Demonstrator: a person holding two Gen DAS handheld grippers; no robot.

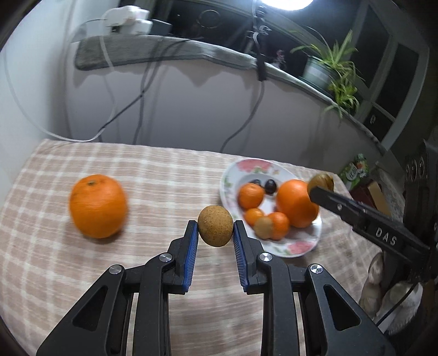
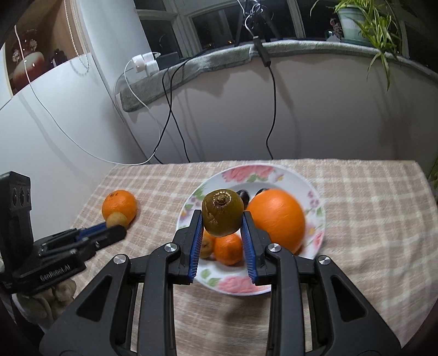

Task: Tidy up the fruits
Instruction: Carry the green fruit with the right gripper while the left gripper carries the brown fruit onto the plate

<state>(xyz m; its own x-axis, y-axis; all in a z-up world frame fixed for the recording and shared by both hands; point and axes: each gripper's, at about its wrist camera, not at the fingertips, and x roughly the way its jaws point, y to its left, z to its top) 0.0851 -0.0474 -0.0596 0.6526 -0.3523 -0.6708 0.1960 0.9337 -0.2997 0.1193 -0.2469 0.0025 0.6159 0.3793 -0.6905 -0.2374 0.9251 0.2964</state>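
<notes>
Both grippers are clamped on fruit above a table draped in a beige checked cloth point(image 1: 82, 263). Left gripper point(image 1: 215, 230) pinches a light-brown kiwi point(image 1: 215, 229) between its blue-padded fingers point(image 1: 191, 246), the fruit held clear of the cloth, between a loose orange and the plate. Right gripper point(image 2: 222, 219) squeezes a darker, greenish-brown kiwi point(image 2: 222, 216) stem end toward the camera, holding it over the near left part of a floral plate point(image 2: 273, 169).

On the plate, seen from the right wrist, lie a large orange point(image 2: 276, 219) to the right of the held kiwi, a small mandarin point(image 2: 228, 247) below it, another small fruit partly hidden behind the left finger, and two dark round fruits point(image 2: 243, 195) at the back. From the left wrist the same plate point(image 1: 246, 169) shows the large orange point(image 1: 295, 202), three mandarins point(image 1: 250, 195), a kiwi point(image 1: 263, 227) resting against them and the dark fruits point(image 1: 269, 186).

One orange point(image 1: 98, 206) sits alone on the cloth, well apart from the plate to its left; the right wrist view shows it point(image 2: 119, 204) just behind the left gripper's kiwi.

Behind the table, cables hang down a pale curved wall below a grey-covered ledge point(image 2: 219, 59), where a potted plant point(image 2: 356, 19) stands at the right. Edges of fruit and cloth appear smeared with motion blur.
</notes>
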